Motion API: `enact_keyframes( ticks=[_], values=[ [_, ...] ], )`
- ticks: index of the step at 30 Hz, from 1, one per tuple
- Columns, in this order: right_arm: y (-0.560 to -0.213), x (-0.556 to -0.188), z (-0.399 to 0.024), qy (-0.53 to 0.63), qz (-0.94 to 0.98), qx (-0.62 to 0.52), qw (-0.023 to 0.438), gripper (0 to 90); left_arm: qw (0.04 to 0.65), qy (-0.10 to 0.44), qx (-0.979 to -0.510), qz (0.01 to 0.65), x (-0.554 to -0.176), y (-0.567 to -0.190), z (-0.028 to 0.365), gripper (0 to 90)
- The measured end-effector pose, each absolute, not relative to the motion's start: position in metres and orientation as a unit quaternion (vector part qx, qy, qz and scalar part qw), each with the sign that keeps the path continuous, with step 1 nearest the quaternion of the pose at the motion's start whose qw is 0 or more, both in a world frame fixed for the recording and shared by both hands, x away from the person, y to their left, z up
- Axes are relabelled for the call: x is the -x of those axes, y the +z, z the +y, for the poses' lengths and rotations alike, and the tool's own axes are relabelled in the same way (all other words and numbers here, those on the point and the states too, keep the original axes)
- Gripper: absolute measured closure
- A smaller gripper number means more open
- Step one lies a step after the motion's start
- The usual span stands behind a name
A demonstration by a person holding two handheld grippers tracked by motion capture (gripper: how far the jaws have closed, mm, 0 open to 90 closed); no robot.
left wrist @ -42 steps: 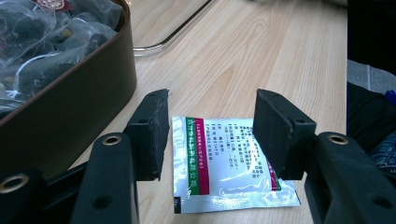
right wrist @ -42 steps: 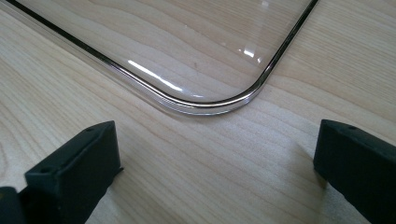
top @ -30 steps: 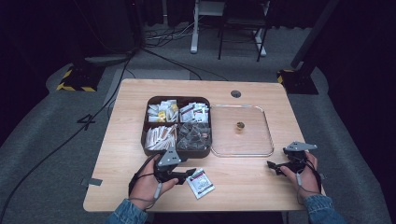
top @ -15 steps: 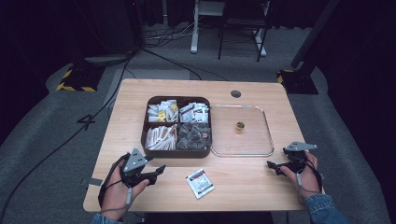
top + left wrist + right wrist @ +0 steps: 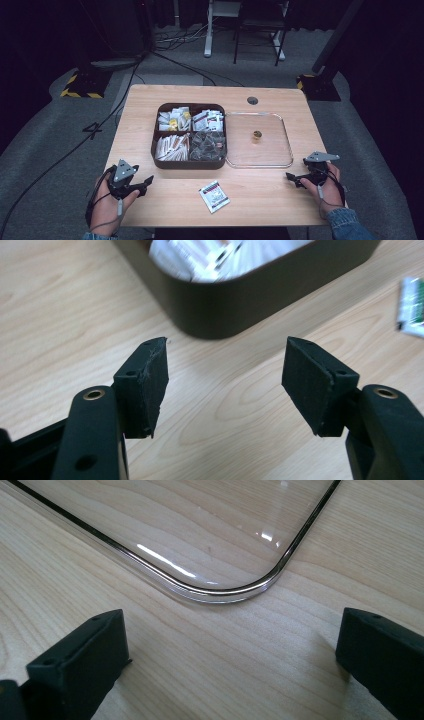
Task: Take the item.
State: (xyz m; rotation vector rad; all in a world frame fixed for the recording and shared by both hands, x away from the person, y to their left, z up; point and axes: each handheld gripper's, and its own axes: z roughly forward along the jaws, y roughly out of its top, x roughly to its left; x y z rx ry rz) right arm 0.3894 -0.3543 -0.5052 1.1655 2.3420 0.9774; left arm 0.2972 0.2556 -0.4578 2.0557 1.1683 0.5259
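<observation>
Wooden table [image 5: 165, 102], pale and grained, carrying everything. Nearest, at the bottom left of the high view: left gripper [image 5: 144, 182] held in a hand [image 5: 107, 207] at the table's near left corner, jaws spread apart with nothing between them, pointing toward the middle. Seen along its own jaws in the left gripper view: left gripper [image 5: 224, 375] hanging over bare wood, rubber pads [image 5: 150, 375] wide of each other, dark tray corner [image 5: 225, 315] just ahead, edge of a packet [image 5: 412, 305] off at the right.

At the near right edge: right gripper [image 5: 293, 178] in the other hand [image 5: 327, 192], denim cuff [image 5: 347, 225] below it, jaws likewise parted and gripping nothing. In the right gripper view: right gripper [image 5: 230, 650] over bare wood, rounded corner of the clear lid [image 5: 220, 587] close in front of the open jaws, not touching them.

Between the two grippers, near the front edge: small white packet [image 5: 214, 195] with red and dark print, lying flat and slightly turned, apart from both.

Farther in: dark brown tray [image 5: 187, 164] with four compartments, stocked with sachets and wrapped items too small to tell apart. Directly beside it on the right, touching or nearly so: clear lid [image 5: 280, 162] flat on the wood, small gold knob [image 5: 257, 135] near its centre.

Beyond, near the far edge: round cable hole [image 5: 252, 100]. Past the table: grey floor [image 5: 50, 145], black cables [image 5: 75, 145], yellow-and-black striped stand bases [image 5: 80, 85], white legs of another desk [image 5: 207, 30].
</observation>
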Motion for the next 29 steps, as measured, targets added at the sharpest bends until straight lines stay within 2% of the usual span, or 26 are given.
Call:
enact_keyframes(
  ticks=[5,13,20,21,29],
  values=[
    [-0.505,-0.389,-0.354,0.345,0.826,-0.411,0.174,0.2,0.321,0.208,-0.794,0.472,-0.306,-0.474,0.264,34.2],
    [-0.505,-0.390,-0.354,0.345,0.826,-0.411,0.173,0.2,0.272,0.199,-0.799,0.498,-0.314,-0.492,0.270,24.2],
    [-0.505,-0.390,-0.354,0.345,0.826,-0.410,0.173,0.2,0.319,0.193,-0.774,0.512,-0.320,-0.505,0.275,17.3],
    [-0.505,-0.390,-0.354,0.345,0.826,-0.410,0.173,0.2,0.318,0.194,-0.774,0.511,-0.321,-0.505,0.275,14.9],
    [-0.505,-0.390,-0.354,0.345,0.827,-0.409,0.173,0.2,0.318,0.190,-0.778,0.508,-0.321,-0.505,0.274,12.4]
  ],
)
